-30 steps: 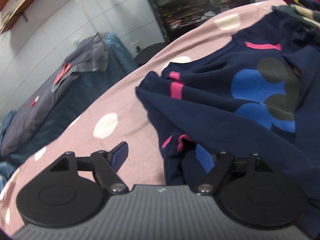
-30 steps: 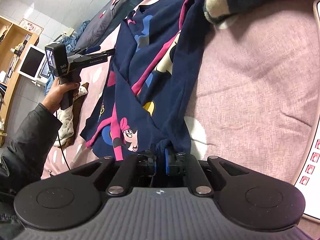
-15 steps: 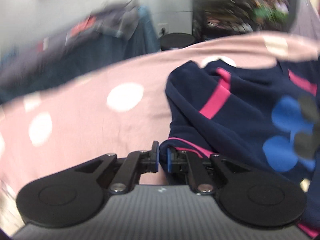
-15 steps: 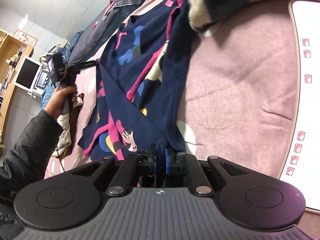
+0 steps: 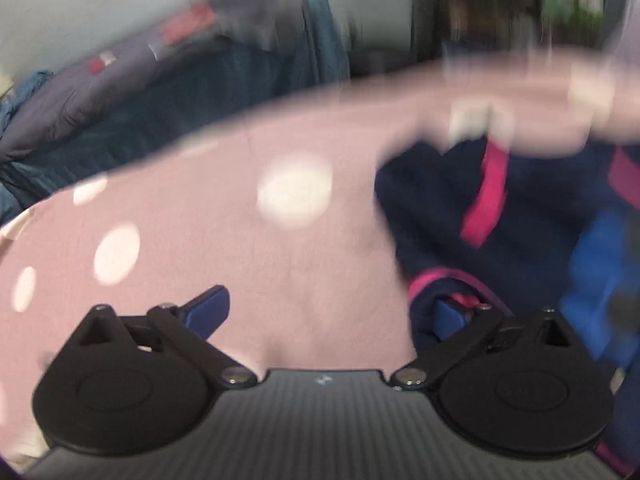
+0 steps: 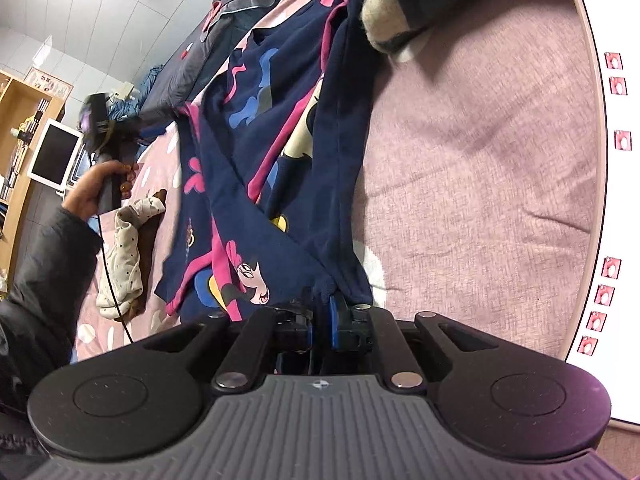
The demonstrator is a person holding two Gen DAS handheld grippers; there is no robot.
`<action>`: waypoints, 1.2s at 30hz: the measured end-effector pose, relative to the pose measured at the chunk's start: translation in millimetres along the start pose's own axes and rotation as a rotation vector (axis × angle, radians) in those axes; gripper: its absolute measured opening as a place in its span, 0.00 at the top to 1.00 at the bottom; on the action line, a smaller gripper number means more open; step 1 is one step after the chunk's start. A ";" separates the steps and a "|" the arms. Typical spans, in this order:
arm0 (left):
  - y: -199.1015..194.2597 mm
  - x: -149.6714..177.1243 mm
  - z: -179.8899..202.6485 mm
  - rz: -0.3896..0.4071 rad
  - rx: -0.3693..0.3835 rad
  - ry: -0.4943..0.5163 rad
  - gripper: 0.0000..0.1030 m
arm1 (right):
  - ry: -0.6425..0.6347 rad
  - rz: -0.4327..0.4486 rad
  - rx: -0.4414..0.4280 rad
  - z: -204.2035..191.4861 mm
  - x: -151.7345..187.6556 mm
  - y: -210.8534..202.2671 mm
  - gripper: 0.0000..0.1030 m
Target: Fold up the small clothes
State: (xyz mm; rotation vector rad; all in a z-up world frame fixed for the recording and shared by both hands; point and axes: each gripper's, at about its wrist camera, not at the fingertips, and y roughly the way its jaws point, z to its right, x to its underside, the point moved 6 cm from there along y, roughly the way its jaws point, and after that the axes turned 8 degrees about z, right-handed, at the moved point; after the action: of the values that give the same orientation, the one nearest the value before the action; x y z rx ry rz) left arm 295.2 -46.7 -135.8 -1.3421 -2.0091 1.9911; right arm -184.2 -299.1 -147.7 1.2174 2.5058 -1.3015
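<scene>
On the pink polka-dot bedspread (image 6: 472, 168) lies a navy children's garment (image 6: 304, 160) printed with cartoon mice, pink bands and blue shapes, partly folded, stretching from the right gripper up toward the far edge of the bed. The right gripper (image 6: 320, 316) holds its blue pads nearly together, pinching a bunched corner of the garment at the near end; the cloth rises out of the narrow gap and fans away across the bedspread. On the garment's left side, a hand (image 6: 100, 188) in a dark sleeve grips the handle of the left gripper (image 6: 160, 118), whose tip sits at the garment's pink-trimmed edge; this part is blurred. From the left wrist view, the left gripper (image 5: 328, 312) stands wide, its jaws having just been opening: one blue pad is over bare bedspread, the other rests against the garment's pink-edged hem (image 5: 452, 276), and mostly bare bedspread shows between them. That view is smeared by motion. Left of the garment, near the hand, a small white dotted piece of clothing (image 6: 128, 248) lies crumpled on a brown item. Above the garment's far right end sits a dark knit bundle with a cream patch (image 6: 400, 12). Right of the garment, along the bedspread's edge, a white panel with small red squares (image 6: 616, 200) runs top to bottom.
</scene>
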 end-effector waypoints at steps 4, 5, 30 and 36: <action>23.0 24.3 -13.7 -0.113 -0.079 0.058 0.00 | 0.003 0.004 -0.006 -0.9 0.4 0.6 0.86; 23.8 27.4 -26.1 -0.121 -0.129 0.011 0.00 | 0.004 0.003 -0.006 -0.8 0.3 1.3 0.86; 38.8 -76.3 20.7 -0.007 0.160 -0.447 0.98 | 0.005 0.028 -0.003 -3.1 -0.4 -6.4 0.86; 46.4 -110.0 47.9 0.002 0.184 -0.410 0.98 | 0.023 0.084 0.037 5.5 -7.6 -22.0 0.86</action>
State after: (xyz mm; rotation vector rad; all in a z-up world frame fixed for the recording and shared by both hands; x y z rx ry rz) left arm 363.5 -155.1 -123.8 -0.9611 -1.8915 2.5482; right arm -195.4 -315.1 -133.6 1.3368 2.4277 -1.3273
